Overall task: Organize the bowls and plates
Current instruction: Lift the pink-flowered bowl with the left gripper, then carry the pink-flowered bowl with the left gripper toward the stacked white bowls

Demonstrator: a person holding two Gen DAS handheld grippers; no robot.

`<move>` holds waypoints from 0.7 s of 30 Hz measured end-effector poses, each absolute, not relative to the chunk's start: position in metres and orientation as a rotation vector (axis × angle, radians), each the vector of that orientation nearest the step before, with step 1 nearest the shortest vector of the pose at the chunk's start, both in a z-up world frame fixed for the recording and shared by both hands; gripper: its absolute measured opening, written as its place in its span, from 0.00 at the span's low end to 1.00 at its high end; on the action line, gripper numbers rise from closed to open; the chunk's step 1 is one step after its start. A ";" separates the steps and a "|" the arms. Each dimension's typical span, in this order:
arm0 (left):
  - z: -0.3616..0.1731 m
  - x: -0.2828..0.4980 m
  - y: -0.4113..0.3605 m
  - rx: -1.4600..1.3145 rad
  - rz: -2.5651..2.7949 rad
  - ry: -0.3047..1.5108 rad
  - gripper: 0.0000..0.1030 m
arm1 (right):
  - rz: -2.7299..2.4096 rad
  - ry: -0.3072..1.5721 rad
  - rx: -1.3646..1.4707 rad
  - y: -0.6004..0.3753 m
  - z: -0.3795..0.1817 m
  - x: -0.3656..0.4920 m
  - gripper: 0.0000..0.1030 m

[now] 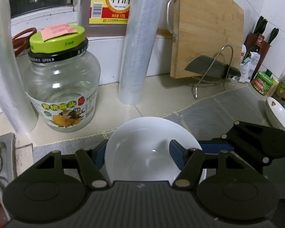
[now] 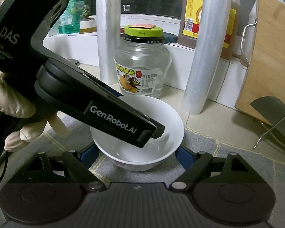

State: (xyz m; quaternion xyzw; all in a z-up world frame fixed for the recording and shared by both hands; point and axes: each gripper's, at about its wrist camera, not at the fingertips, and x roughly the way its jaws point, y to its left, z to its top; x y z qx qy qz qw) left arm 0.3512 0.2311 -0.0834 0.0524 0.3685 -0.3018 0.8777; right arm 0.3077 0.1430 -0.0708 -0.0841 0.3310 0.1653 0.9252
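We are working on a tiled surface (image 1: 161,93) under a window. Our left tool (image 1: 140,153) is pinching the white bowl's (image 1: 142,144) rim, one finger inside. Only the left view is showing stacked plates (image 1: 279,114) far right. Our right tool (image 2: 137,158) is standing open around the bowl on the grey mat (image 2: 218,152).

left claw (image 1: 138,154) clamped, right claw (image 2: 137,156) spread, both angled down
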 end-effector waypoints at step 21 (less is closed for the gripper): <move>-0.049 0.295 0.213 0.133 -0.634 0.734 0.65 | 0.365 0.653 -0.209 0.127 -0.036 0.254 0.87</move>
